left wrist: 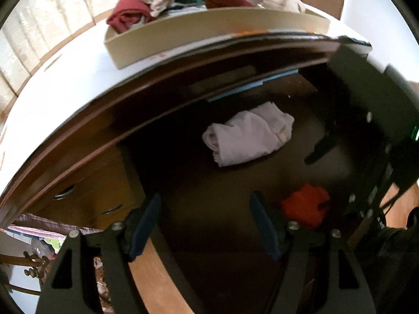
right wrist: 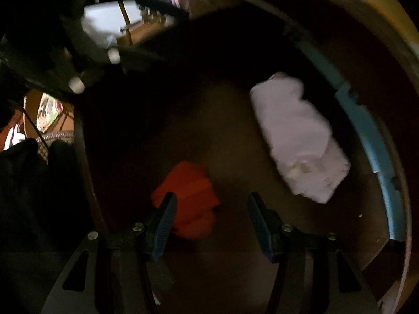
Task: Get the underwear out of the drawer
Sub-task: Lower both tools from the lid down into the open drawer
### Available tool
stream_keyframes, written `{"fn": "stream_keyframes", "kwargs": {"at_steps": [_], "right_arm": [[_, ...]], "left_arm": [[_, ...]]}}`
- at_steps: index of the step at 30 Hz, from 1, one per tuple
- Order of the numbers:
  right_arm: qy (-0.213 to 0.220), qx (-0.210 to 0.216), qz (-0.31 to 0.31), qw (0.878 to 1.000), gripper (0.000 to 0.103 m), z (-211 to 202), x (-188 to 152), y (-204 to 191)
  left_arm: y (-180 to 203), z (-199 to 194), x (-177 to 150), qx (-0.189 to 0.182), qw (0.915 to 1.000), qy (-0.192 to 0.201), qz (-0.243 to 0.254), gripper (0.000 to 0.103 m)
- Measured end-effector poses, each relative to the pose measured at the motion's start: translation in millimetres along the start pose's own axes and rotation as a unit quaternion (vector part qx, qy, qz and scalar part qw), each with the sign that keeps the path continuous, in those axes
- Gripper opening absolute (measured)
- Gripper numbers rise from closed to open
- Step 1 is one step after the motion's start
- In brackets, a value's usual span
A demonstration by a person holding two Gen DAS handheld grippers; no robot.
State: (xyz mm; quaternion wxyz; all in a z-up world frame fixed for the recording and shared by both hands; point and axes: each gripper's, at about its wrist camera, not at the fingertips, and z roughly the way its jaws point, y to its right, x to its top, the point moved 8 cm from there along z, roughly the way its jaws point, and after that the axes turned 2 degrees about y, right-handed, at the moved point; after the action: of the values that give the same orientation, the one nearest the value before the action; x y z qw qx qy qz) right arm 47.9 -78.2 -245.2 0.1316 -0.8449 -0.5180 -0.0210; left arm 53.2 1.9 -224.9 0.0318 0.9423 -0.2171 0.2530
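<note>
The open drawer [left wrist: 222, 183] is dark inside. A folded white piece of underwear [left wrist: 248, 136] lies on its floor, with a red-orange piece [left wrist: 306, 206] nearer the front right. My left gripper [left wrist: 206, 196] hangs open above the bare drawer floor, short of the white piece, with nothing between its fingers. In the right wrist view my right gripper [right wrist: 212, 196] points down into the drawer [right wrist: 222, 120], also open. The red-orange piece [right wrist: 188, 198] sits just beyond its left finger, partly between the fingers, and no pad presses on it. The white piece [right wrist: 298, 136] lies to the upper right.
On the white dresser top a beige tray [left wrist: 209, 34] holds several rolled garments in red, green and cream. A blue strip [right wrist: 366, 130] runs along the drawer's wall. The right gripper's body [left wrist: 366, 130] fills the drawer's right side. Lower drawer fronts with handles [left wrist: 78, 196] are at left.
</note>
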Motion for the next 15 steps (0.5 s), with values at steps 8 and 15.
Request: {"fn": "stream_keyframes", "kwargs": {"at_steps": [8,15], "right_arm": [[-0.049,0.033,0.018,0.998,0.058,25,4,-13],[-0.075,0.101,0.060,0.990,0.046,36,-5,-19]], "left_arm": [[-8,-1,-5,-0.005,0.9997,0.007,-0.021,0.072],[-6,0,-8,-0.008,0.9996,0.005,-0.026,0.072]]}}
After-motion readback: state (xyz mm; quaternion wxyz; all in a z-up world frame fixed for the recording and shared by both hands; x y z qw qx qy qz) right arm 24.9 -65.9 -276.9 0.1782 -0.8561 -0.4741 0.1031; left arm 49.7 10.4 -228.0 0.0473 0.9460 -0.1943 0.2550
